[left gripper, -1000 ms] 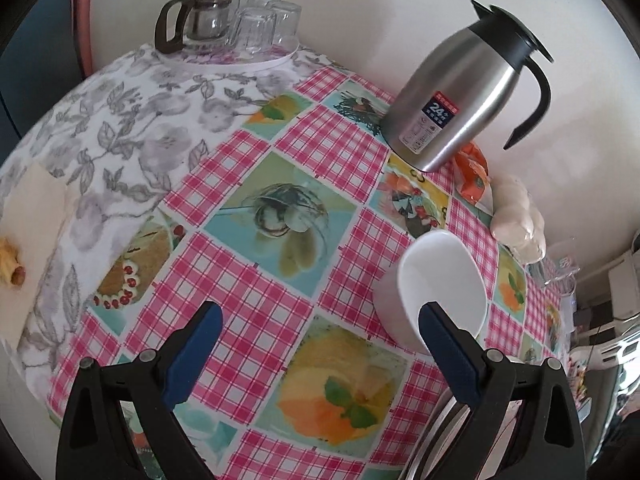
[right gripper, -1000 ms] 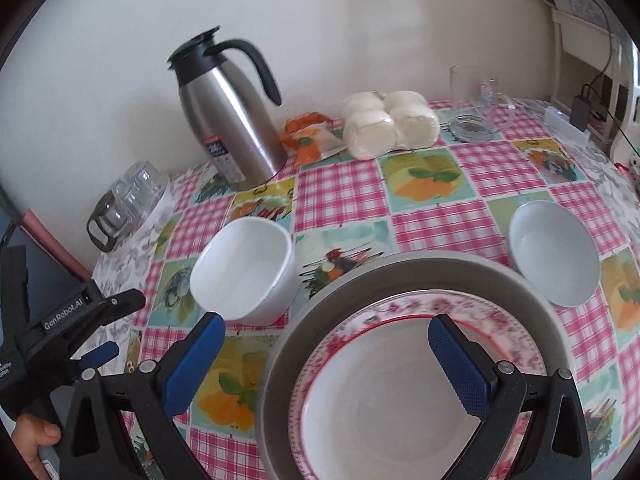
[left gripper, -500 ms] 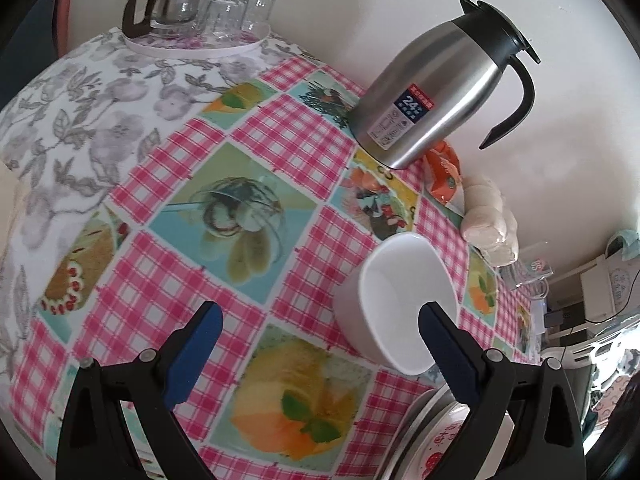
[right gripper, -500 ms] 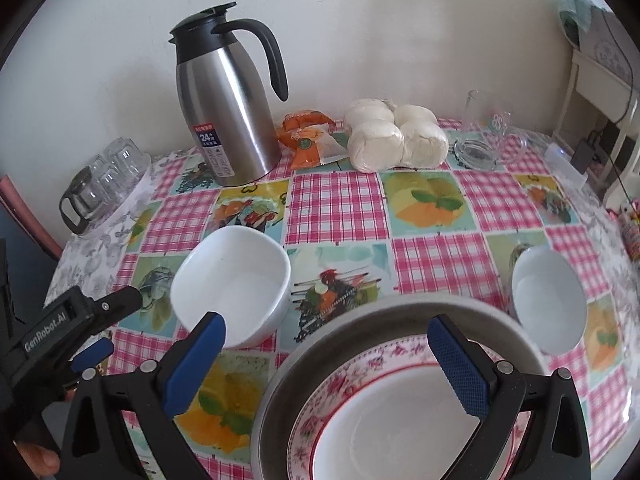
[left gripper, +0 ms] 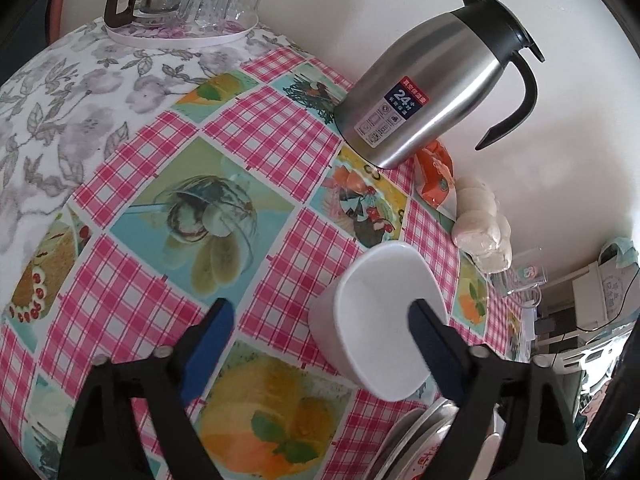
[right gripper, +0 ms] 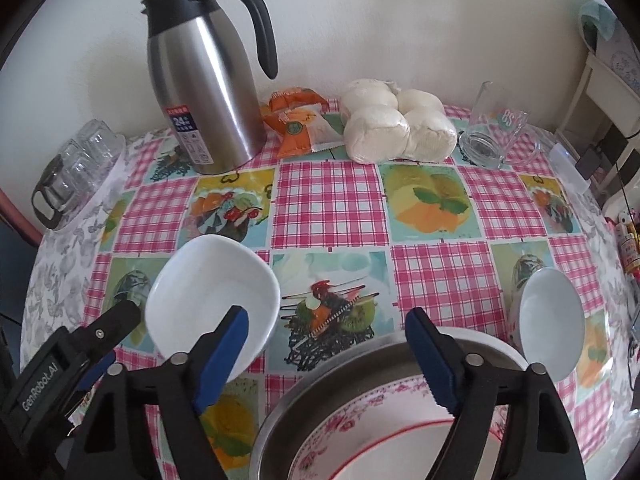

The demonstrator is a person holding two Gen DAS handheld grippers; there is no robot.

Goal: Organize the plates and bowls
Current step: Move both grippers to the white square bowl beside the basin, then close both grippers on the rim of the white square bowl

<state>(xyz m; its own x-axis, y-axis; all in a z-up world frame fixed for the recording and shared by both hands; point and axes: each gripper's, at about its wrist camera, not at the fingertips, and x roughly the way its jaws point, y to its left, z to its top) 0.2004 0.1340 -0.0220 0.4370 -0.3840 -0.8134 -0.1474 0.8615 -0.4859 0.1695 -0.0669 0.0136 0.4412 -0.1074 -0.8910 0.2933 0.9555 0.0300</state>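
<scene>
A white squarish bowl (left gripper: 376,316) stands on the checked tablecloth; it also shows in the right wrist view (right gripper: 208,296). My left gripper (left gripper: 320,344) is open and empty, its right finger over the bowl's near rim. My right gripper (right gripper: 326,356) is open and empty above a stack: a floral plate (right gripper: 360,412) with a red ring inside a grey metal plate (right gripper: 320,372). A small round white bowl (right gripper: 548,320) sits to the right of the stack. The stack's edge shows in the left wrist view (left gripper: 408,440).
A steel thermos jug (right gripper: 204,88) stands at the back. Beside it lie an orange snack packet (right gripper: 300,120), bagged white buns (right gripper: 392,124) and a glass mug (right gripper: 492,136). A tray with a glass teapot and tumblers (left gripper: 180,4) sits at the far left.
My left gripper has moved closer to the white squarish bowl, which now sits by its right finger. My right gripper has pulled back and tilted up, showing more table and less of the stack.
</scene>
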